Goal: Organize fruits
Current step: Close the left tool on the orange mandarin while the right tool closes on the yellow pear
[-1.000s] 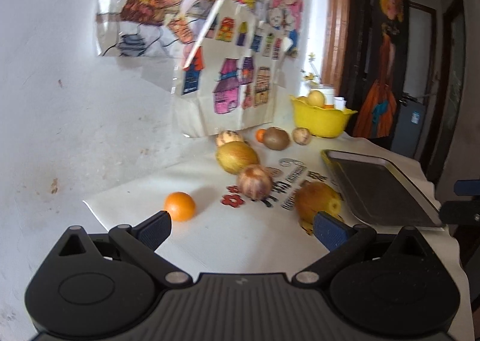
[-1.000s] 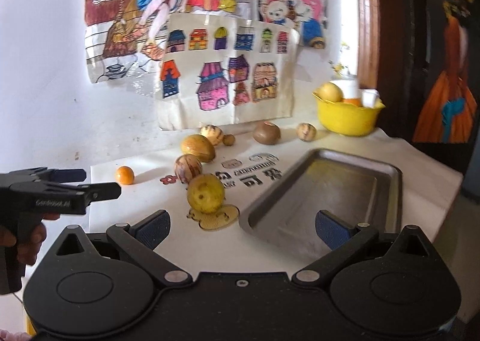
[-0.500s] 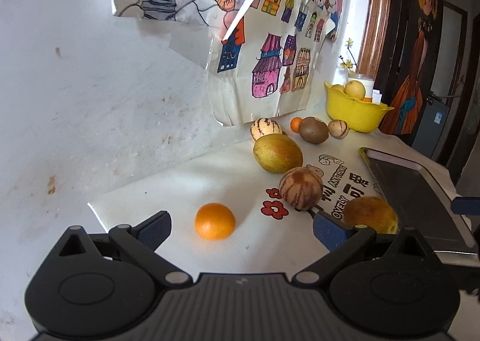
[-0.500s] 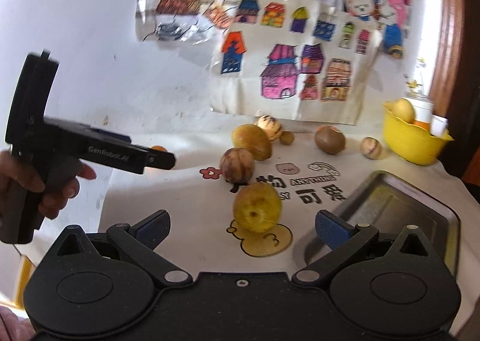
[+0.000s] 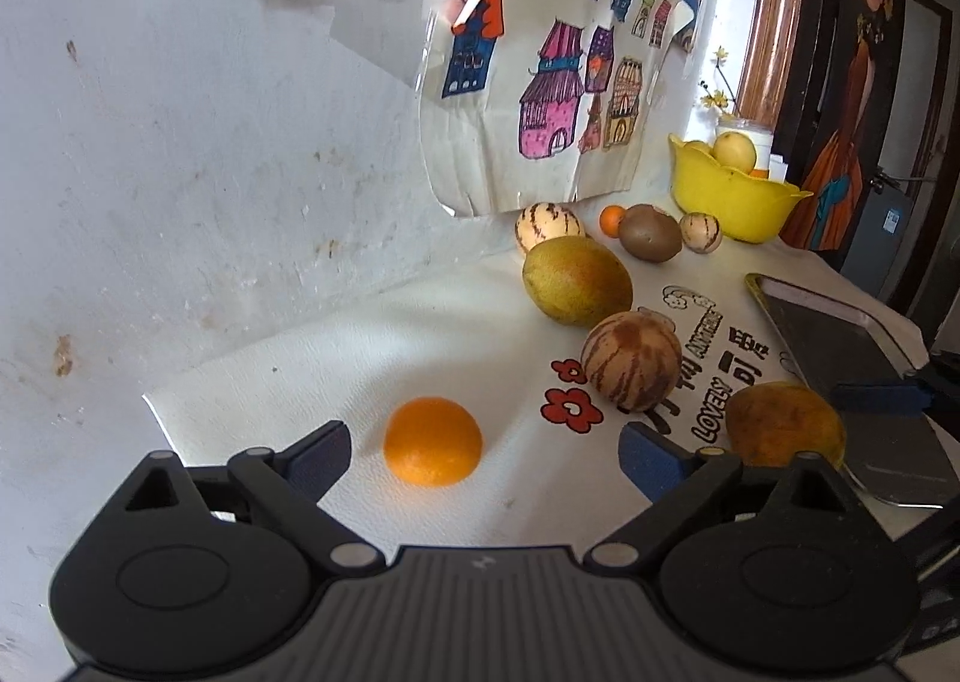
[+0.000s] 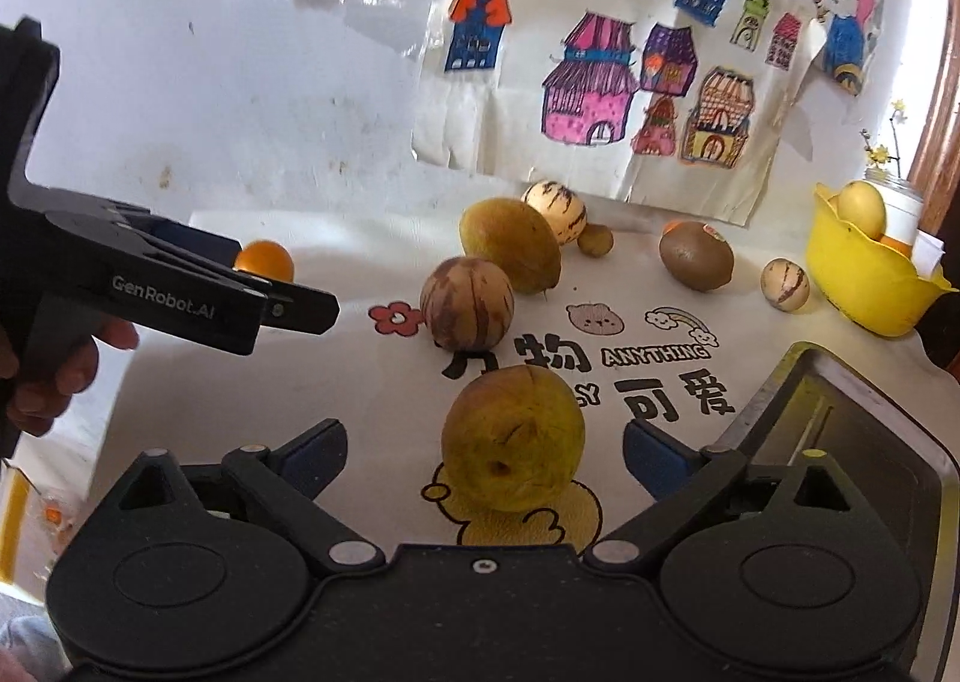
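My left gripper (image 5: 483, 451) hangs low over the white printed cloth (image 5: 456, 334), jaws wide but closing in, and the small orange (image 5: 432, 440) sits right between my blue pads (image 5: 318, 453), nearer the left one, not touched by either. Over on the other side, my right gripper (image 6: 485, 451) is doing the same: jaws broad, narrowing, with the yellow-green fruit (image 6: 513, 438) resting on the cloth's duck print between the pads, a gap on both sides.

Just beyond it lies the brown striped fruit (image 6: 467, 303) beside the red flower print, then a bigger greenish fruit (image 6: 509, 245) touching a pale striped melon-like one (image 6: 555, 212) near the wall. A kiwi (image 6: 696, 254) and a small striped ball (image 6: 784, 284) lie further right, close to the yellow bowl (image 6: 864, 286), which holds a pale yellow fruit. The metal tray (image 6: 798, 418) sits at my right, its corner just beside my right pad. From the right camera I see my left hand (image 6: 54, 376) gripping the black handle, with the orange peeking behind its fingers.
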`<action>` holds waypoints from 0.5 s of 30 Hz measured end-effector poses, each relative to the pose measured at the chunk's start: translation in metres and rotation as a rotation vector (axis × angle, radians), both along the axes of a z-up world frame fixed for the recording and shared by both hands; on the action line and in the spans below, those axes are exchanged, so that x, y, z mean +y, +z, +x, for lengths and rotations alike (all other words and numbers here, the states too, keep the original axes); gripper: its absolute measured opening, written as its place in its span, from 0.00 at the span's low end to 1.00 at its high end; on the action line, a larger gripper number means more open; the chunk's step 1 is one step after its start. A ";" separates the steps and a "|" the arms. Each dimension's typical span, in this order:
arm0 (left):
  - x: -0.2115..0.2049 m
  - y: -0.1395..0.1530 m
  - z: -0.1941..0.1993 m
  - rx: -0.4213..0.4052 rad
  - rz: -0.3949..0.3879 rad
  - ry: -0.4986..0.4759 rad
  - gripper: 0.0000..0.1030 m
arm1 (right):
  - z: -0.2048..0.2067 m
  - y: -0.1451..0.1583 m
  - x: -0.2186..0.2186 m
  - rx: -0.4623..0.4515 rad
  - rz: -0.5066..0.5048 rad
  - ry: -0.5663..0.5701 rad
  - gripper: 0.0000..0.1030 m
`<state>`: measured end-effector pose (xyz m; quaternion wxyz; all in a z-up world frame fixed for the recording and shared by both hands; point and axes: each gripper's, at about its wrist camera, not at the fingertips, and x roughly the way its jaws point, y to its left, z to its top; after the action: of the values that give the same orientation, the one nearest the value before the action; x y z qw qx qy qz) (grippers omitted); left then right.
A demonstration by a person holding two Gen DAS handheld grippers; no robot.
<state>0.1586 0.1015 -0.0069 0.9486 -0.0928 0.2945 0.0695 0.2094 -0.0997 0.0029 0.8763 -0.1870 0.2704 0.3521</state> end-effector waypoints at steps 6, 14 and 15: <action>-0.002 -0.003 0.005 0.012 0.033 -0.010 0.86 | 0.006 -0.006 0.006 -0.004 -0.029 0.002 0.84; -0.005 -0.003 0.008 0.008 0.043 0.002 0.75 | 0.010 -0.010 0.010 0.010 -0.016 -0.010 0.74; -0.006 -0.003 0.008 0.007 0.046 0.005 0.74 | 0.011 -0.010 0.010 0.009 -0.015 -0.014 0.73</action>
<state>0.1664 0.0952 -0.0103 0.9493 -0.0712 0.2960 0.0788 0.2199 -0.0901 -0.0074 0.8761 -0.1901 0.2785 0.3446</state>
